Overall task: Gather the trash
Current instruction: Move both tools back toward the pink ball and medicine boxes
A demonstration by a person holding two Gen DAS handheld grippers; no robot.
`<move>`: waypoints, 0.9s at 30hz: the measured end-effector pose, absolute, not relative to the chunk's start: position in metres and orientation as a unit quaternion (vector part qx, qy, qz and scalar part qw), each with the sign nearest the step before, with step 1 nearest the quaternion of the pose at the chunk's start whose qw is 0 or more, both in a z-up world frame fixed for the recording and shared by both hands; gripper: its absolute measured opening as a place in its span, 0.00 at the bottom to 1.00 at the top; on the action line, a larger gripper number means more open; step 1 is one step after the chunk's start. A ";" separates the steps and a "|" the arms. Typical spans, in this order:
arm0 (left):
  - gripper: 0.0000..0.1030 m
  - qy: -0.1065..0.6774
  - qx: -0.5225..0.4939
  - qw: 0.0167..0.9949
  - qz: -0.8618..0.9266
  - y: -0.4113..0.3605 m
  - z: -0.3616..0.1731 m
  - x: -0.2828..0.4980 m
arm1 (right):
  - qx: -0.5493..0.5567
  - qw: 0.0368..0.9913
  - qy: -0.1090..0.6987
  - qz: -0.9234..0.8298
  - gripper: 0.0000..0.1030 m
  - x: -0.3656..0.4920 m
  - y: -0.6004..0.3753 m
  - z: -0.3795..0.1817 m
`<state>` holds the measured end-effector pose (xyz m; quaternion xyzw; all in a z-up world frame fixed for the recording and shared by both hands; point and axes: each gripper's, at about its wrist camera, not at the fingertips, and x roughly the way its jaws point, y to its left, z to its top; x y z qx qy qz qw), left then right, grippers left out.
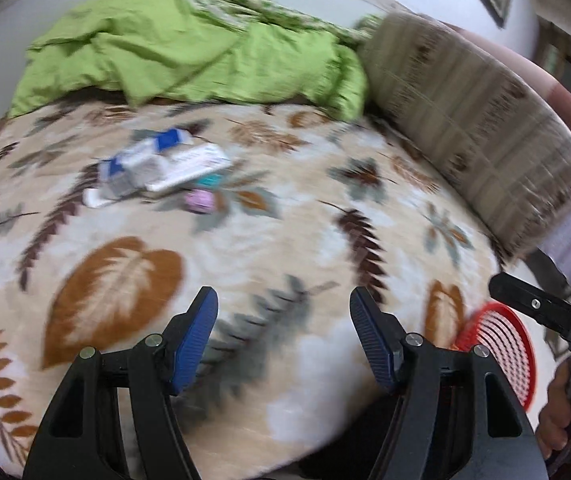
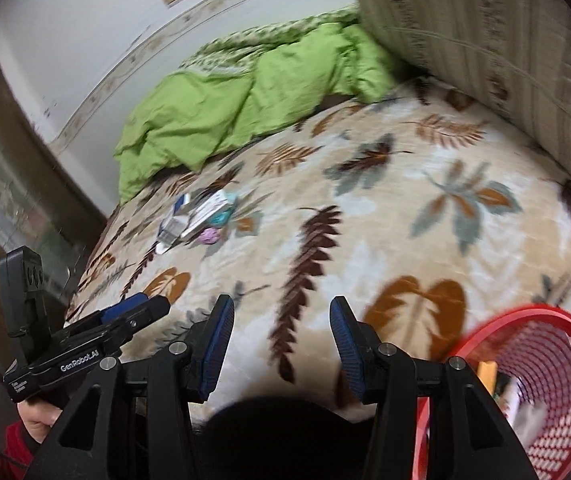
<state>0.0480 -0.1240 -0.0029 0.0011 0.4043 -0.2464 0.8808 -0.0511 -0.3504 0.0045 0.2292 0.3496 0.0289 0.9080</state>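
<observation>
Left wrist view: the left gripper (image 1: 283,336) stands apart and empty above the leaf-patterned beige bedspread (image 1: 285,240). A small heap of white-and-blue cartons and wrappers (image 1: 161,168) lies far and left, so the step looks like a reach back for more trash.

Right wrist view: the right gripper (image 2: 281,344) also gapes, empty; the red plastic mesh basket (image 2: 541,368), already holding some litter, sits near right. A crumpled green quilt (image 2: 221,112) lies against the far wall.

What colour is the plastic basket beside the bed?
Red basket, clearest in the right wrist view.
</observation>
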 end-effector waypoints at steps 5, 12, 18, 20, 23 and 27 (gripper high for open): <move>0.65 0.394 -0.005 0.901 -0.182 -0.086 -0.009 0.074 | 0.200 0.907 0.366 0.060 0.51 -0.009 -0.315 0.002; 0.65 0.392 -0.031 0.913 -0.111 -0.034 -0.024 0.108 | 0.152 0.903 0.391 0.090 0.52 0.063 -0.266 -0.009; 0.65 0.400 -0.083 0.907 -0.100 -0.010 -0.028 0.131 | 0.142 0.894 0.417 0.079 0.51 0.148 -0.233 -0.036; 0.65 0.397 -0.083 0.909 -0.101 -0.009 -0.027 0.134 | 0.146 0.890 0.427 0.065 0.51 0.173 -0.227 -0.048; 0.65 0.399 -0.086 0.907 -0.102 -0.007 -0.027 0.138 | 0.148 0.885 0.437 0.054 0.51 0.201 -0.218 -0.062; 0.65 0.401 -0.100 0.905 -0.102 -0.001 -0.026 0.150 | 0.138 0.882 0.449 0.047 0.51 0.225 -0.208 -0.079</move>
